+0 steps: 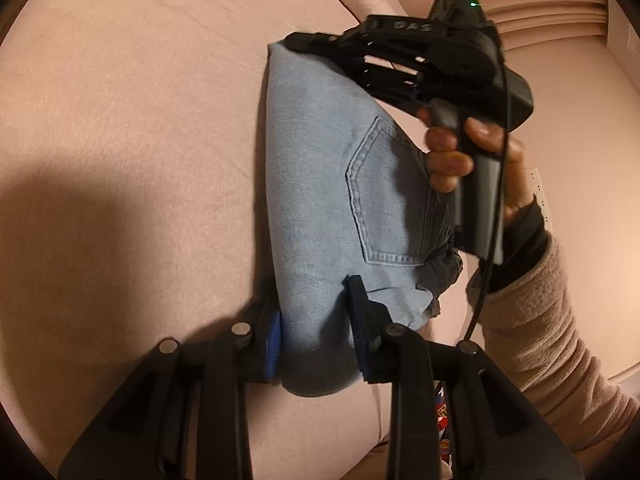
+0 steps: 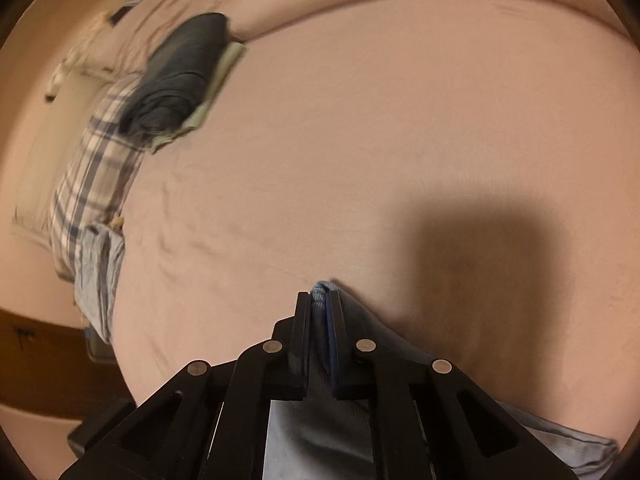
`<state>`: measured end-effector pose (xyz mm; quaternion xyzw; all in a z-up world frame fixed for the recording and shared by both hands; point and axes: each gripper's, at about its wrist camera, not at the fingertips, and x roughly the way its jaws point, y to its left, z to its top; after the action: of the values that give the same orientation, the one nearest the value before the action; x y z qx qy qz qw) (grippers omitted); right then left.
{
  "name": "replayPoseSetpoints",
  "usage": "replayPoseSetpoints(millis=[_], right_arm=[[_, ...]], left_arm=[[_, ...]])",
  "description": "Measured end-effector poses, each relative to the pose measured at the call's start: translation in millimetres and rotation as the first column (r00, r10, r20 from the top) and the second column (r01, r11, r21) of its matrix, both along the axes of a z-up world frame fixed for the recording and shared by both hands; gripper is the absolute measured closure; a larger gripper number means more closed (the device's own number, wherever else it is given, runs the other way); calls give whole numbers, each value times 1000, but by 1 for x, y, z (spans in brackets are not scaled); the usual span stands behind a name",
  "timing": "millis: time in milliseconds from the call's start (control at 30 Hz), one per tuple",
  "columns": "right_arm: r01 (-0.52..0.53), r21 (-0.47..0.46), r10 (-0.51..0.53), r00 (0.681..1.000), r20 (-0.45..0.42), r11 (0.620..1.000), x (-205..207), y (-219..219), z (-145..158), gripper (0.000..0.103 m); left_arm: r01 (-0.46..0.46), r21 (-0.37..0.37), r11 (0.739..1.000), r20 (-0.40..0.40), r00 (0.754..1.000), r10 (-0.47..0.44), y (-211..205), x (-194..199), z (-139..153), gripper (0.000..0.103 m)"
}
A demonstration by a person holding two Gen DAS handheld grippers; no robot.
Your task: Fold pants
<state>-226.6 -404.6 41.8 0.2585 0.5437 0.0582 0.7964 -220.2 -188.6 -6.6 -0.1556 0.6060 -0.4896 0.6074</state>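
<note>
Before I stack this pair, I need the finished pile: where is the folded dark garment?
In the right wrist view, the folded dark garment lies upper left on the pink bed, atop a pale green cloth, beside plaid fabric.

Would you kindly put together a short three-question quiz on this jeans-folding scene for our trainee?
1. True or false: the right tongs are shut on a corner of the jeans.
2. Multiple choice: what lies on the plaid cloth at the far edge of the bed? A) a folded dark garment B) a shoe C) a book
3. Fill in: the left tongs grip the folded jeans near the back ____.

Key
1. True: light blue denim is pinched between the closed fingers.
2. A: the dark garment.
3. Pocket.
</note>
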Motion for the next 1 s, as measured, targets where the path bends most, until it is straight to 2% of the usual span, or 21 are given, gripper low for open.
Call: replayPoseSetpoints(millis=[167, 267, 367, 467, 500, 533, 800, 900, 1000], right_arm=[[45, -41, -43, 998, 47, 998, -6, -1, 16, 96], [106, -58, -98, 987, 130, 993, -30, -4, 45, 95], [103, -76, -86, 977, 195, 992, -61, 4, 65, 93], [100, -114, -72, 972, 222, 988, -100, 14, 74, 77], [102, -123, -72, 971, 226, 987, -115, 17, 74, 69], [102, -134, -70, 971, 230, 986, -128, 21, 73, 67], [86, -237, -28, 971, 239, 968, -199, 54, 60, 67], [67, -281, 2, 971, 239, 957, -210, 64, 52, 67], [70, -295, -13, 981, 193, 953, -213, 62, 35, 67]], left_arm=[[-8, 31, 999, 23, 1000, 8, 0, -11, 6, 71], [-20, 51, 999, 41, 999, 17, -2, -20, 8, 70], [-35, 70, 997, 62, 998, 30, -3, -26, 11, 69], [-44, 101, 994, 100, 994, 34, -9, -30, 16, 65], [-44, 110, 993, 113, 993, 32, -11, -32, 17, 63], [-43, 117, 992, 127, 992, 28, -13, -34, 19, 59], [-52, 187, 981, 266, 964, 0, -20, -43, 27, 45], [-59, 213, 975, 315, 949, -11, -26, -50, 28, 42], [-61, 232, 971, 352, 936, -25, -27, -52, 27, 42]])
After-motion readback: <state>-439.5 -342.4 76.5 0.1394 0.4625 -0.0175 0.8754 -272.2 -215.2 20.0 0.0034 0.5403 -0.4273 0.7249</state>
